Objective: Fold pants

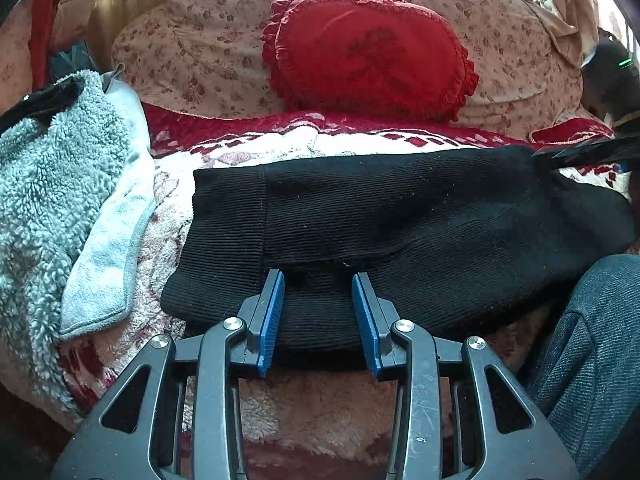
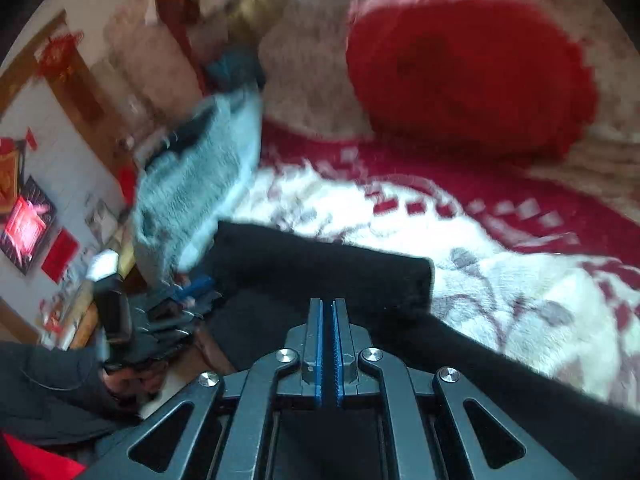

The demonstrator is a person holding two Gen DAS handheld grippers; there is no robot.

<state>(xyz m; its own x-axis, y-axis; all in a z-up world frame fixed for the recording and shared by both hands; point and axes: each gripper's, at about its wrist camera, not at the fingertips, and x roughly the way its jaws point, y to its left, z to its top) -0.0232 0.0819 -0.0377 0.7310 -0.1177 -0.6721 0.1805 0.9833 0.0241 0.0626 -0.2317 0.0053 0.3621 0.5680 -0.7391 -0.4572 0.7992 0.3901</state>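
Note:
Black ribbed knit pants (image 1: 400,216) lie folded across a white and red fleece blanket (image 1: 248,152) on the bed. My left gripper (image 1: 318,280) is open, its blue pads (image 1: 272,312) resting over the near edge of the pants. In the right wrist view the pants (image 2: 320,264) stretch from the middle toward the lower right. My right gripper (image 2: 329,304) is shut on the black fabric and holds it up. The right gripper also shows at the right edge of the left wrist view (image 1: 548,158), pinching the far right corner of the pants.
A red frilled cushion (image 1: 368,56) leans on a floral pillow (image 1: 192,48) at the back. A grey fleece garment (image 1: 60,184) lies at the left. The person's grey-trousered leg (image 1: 592,360) is at the lower right. The left gripper shows in the right wrist view (image 2: 176,308).

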